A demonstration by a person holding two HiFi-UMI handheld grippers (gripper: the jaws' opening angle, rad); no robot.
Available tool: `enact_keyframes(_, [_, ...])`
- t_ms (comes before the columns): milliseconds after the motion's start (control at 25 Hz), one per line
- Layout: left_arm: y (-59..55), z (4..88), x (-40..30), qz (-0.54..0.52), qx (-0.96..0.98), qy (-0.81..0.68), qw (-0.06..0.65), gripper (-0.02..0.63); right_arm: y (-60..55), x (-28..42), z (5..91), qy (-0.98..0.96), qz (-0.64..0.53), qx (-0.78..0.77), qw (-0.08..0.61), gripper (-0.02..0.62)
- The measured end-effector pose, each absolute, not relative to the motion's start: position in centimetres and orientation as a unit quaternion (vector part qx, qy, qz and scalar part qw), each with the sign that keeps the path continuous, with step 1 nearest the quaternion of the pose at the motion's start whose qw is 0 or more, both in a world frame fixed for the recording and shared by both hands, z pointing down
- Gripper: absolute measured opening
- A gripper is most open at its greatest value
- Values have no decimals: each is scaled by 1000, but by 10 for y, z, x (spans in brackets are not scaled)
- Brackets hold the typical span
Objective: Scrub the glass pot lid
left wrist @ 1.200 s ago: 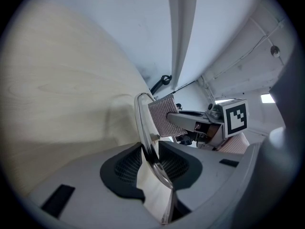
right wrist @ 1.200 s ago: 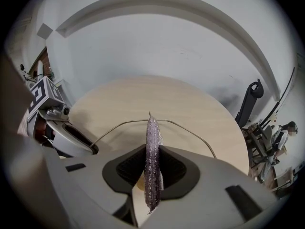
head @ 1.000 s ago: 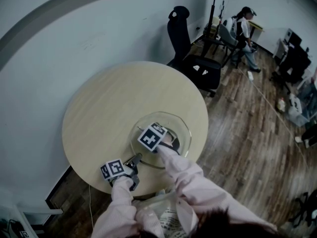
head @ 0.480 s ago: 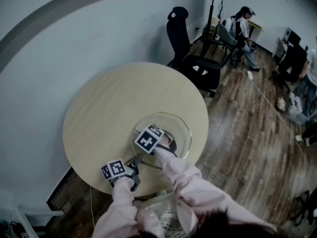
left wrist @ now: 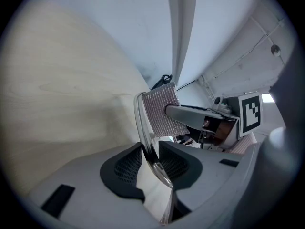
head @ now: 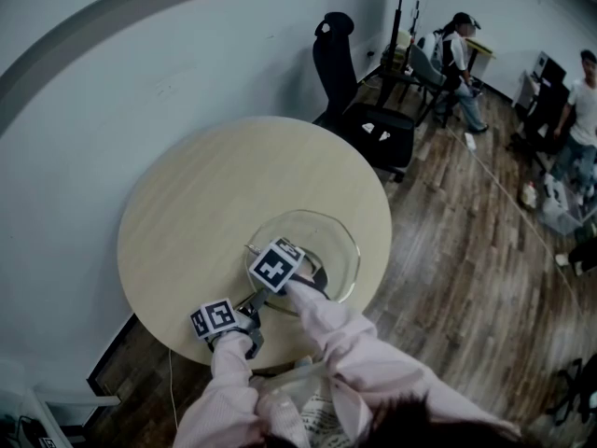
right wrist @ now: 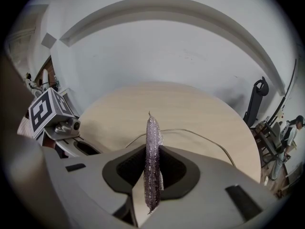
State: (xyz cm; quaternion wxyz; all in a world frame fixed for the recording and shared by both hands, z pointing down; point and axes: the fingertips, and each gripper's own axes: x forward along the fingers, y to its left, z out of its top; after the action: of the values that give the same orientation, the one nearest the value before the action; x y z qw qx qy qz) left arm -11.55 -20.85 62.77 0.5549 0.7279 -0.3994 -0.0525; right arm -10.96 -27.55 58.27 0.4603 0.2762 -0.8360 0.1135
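Observation:
The glass pot lid (head: 334,243) lies on the round wooden table (head: 215,194), near its front right edge. My left gripper (head: 253,301) is shut on the lid's near-left rim; in the left gripper view the rim (left wrist: 148,149) runs edge-on between the pads. My right gripper (head: 265,256) hovers over the lid's left part, shut on a silvery mesh scrub pad (right wrist: 152,161) that stands upright between its jaws. The left gripper view shows that pad (left wrist: 161,111) flat against the lid's inner side. The lid's rim (right wrist: 205,137) curves past just beyond the right jaws.
A black office chair (head: 362,110) stands behind the table on the wood floor. A seated person (head: 459,59) and a standing person (head: 578,110) are at the far right. The pale wall (head: 140,54) curves close along the table's left and back.
My right gripper with the pad has slid a little left and nearer across the lid. The left gripper has stayed put. A person has walked into view at the far right.

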Motion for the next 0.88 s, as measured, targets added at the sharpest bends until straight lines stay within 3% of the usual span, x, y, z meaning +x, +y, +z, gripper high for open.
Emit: enact_keyframes(880, [-207,628,-116,-56,724,-406,555,110,-252,-125,579,-860,163,248,414,78])
